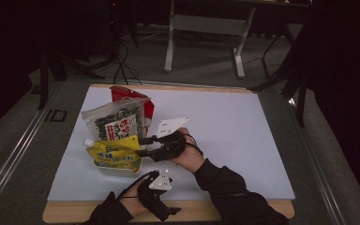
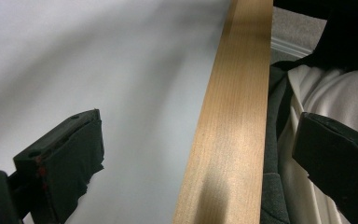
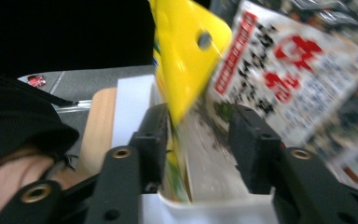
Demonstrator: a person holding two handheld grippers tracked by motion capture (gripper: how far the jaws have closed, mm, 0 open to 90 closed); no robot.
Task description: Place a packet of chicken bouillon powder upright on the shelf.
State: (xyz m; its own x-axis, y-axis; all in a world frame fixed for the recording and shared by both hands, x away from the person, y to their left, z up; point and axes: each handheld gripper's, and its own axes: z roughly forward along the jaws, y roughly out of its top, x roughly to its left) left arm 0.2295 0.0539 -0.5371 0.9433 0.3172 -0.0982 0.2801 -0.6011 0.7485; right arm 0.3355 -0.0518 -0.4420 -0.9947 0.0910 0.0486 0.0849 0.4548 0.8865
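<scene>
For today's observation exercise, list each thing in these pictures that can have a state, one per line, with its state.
Yellow pouch: cap on, leaning in the white container, between the right jaws.
Seaweed packet: sealed, standing upright behind the pouch.
Red packet: upright at the back.
White container: holding the packets.
Right hand-held gripper: open, jaws astride the pouch.
Left hand-held gripper: open, nothing held.
</scene>
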